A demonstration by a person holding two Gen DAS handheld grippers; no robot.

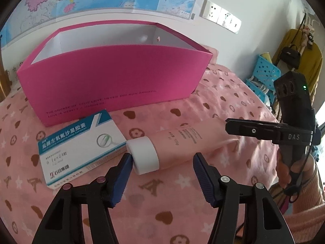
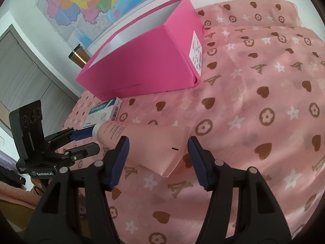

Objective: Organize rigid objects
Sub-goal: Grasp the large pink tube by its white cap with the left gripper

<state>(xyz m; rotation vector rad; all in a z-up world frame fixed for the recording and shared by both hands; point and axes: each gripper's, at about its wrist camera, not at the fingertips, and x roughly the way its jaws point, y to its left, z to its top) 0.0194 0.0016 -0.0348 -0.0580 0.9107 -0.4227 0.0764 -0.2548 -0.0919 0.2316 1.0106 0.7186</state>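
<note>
A pink tube (image 1: pixel 178 142) with a white cap (image 1: pixel 144 154) lies on the pink patterned cloth (image 2: pixel 254 101). My left gripper (image 1: pixel 162 156) is open around the cap: its left pad touches the cap and its right pad stands clear. In the right wrist view the tube's flat tail (image 2: pixel 162 150) sits between the fingers of my open right gripper (image 2: pixel 158 140). A blue-and-white medicine box (image 1: pixel 77 142) lies flat beside the cap. Behind both stands an open magenta box (image 1: pixel 113 81) with a white inside. The right gripper (image 1: pixel 229 124) reaches in over the tail, and the left gripper (image 2: pixel 94 141) shows at the cap.
A map hangs on the wall behind the magenta box (image 2: pixel 142 65). Blue perforated baskets (image 1: pixel 264 71), a yellow garment and a black bag stand beyond the bed's right edge. A copper tumbler (image 2: pixel 78 58) sits behind the box's left end. A hand in a pink sleeve (image 1: pixel 304 183) holds the right gripper.
</note>
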